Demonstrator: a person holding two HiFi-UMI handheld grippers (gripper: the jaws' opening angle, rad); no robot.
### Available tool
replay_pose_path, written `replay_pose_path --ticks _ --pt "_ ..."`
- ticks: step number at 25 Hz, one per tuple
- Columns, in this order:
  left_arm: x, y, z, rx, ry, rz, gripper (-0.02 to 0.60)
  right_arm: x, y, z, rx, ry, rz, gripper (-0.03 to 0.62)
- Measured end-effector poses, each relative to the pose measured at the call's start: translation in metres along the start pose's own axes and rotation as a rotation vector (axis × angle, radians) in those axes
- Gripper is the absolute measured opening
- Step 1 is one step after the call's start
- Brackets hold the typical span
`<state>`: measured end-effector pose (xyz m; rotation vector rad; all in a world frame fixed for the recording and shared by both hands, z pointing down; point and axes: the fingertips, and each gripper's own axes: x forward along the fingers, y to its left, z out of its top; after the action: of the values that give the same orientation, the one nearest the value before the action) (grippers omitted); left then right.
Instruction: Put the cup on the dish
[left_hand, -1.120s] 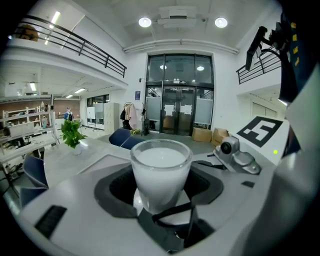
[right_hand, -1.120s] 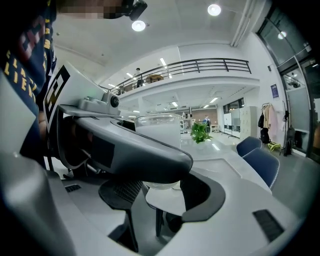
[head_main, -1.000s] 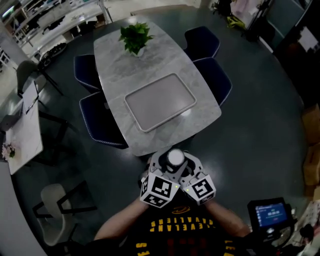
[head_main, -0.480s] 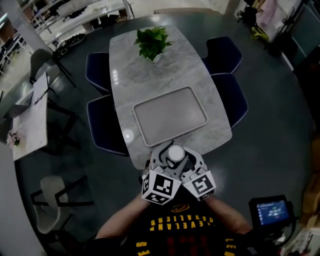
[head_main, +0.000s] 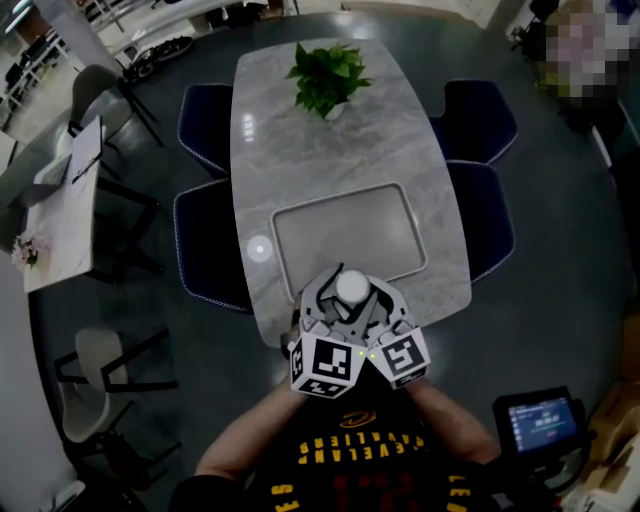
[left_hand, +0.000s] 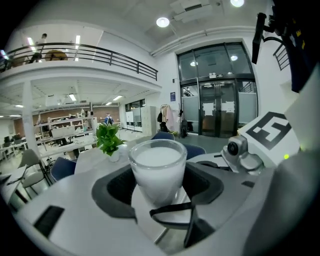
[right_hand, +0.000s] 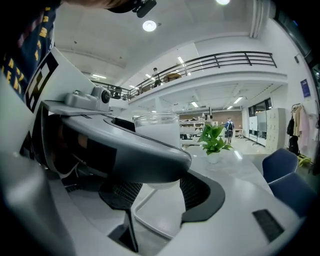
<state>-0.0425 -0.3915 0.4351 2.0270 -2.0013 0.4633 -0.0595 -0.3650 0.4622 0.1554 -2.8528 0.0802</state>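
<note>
A clear cup (head_main: 351, 287) with white contents is held upright between my two grippers, which meet around it. The left gripper (head_main: 335, 305) and right gripper (head_main: 368, 305) each have their dark pads against the cup's sides. They hang over the near end of the marble table (head_main: 300, 150), at the near rim of the grey rectangular dish (head_main: 345, 235). In the left gripper view the cup (left_hand: 157, 165) fills the gap between the jaws. In the right gripper view the left gripper's body hides most of the cup (right_hand: 156, 125), and the dish's rim (right_hand: 150, 225) shows below.
A potted plant (head_main: 328, 75) stands at the table's far end. Dark blue chairs (head_main: 205, 245) (head_main: 485, 225) are tucked in on both sides. A small screen (head_main: 545, 425) sits at the lower right, and another table (head_main: 60, 215) with chairs at the left.
Both grippers, with the cup between them, have moved forward from in front of the table's edge to over its near end, up to the dish's near rim.
</note>
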Motion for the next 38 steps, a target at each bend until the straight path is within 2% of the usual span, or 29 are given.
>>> replay_pose_path --ticks 4,9,13,19,25,32,38 --pt "0.015 0.023 -0.002 -0.056 -0.047 0.046 0.261 0.024 -0.013 -0.001 -0.014 0.0 0.031 0.225" --pt "0.025 0.042 -0.004 -0.099 -0.076 0.064 0.261 0.045 -0.025 -0.013 0.031 0.018 0.059 0.225" --pt "0.047 0.055 -0.017 -0.096 -0.049 0.068 0.261 0.065 -0.041 -0.026 0.001 0.057 0.074 0.225" --pt "0.09 0.06 -0.049 -0.052 0.021 0.045 0.261 0.09 -0.07 -0.061 -0.02 0.151 0.051 0.225" --pt "0.125 0.062 -0.077 -0.086 0.088 0.031 0.261 0.104 -0.091 -0.098 -0.019 0.224 0.053 0.225" --pt "0.168 0.073 -0.11 -0.097 0.114 0.019 0.261 0.13 -0.118 -0.138 -0.024 0.262 0.052 0.225" --pt "0.176 0.076 -0.114 -0.086 0.118 0.014 0.261 0.134 -0.124 -0.144 -0.061 0.3 0.034 0.225"
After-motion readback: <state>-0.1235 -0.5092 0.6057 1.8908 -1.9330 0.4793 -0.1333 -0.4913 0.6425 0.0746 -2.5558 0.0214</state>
